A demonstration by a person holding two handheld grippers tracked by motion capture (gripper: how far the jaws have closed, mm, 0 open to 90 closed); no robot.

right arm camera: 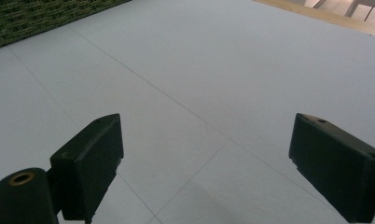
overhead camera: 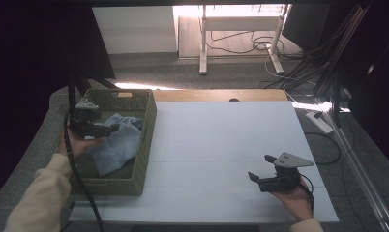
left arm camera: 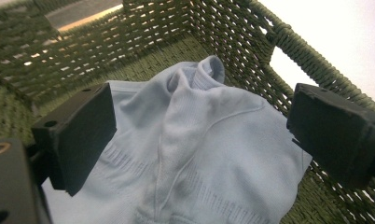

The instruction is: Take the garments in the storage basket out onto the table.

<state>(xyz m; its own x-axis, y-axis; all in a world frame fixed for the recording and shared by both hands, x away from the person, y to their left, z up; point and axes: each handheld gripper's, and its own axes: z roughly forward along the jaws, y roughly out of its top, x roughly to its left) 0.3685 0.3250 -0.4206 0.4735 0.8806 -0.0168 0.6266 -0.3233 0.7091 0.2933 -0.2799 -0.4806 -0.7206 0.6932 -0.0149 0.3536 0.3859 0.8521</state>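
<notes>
Evidently set to pluck out the pale blue garment (left arm camera: 195,140) crumpled in the woven basket (overhead camera: 146,140) at nine o'clock, the left tongs (overhead camera: 114,126) hover spread above it, while the right tongs (overhead camera: 261,167) idle apart over the counter (overhead camera: 221,140) at five o'clock.

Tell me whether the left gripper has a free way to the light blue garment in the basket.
Probably yes. The left gripper hangs open inside the green woven basket, jaws either side of the light blue garment, with nothing lying between them and the cloth.
</notes>
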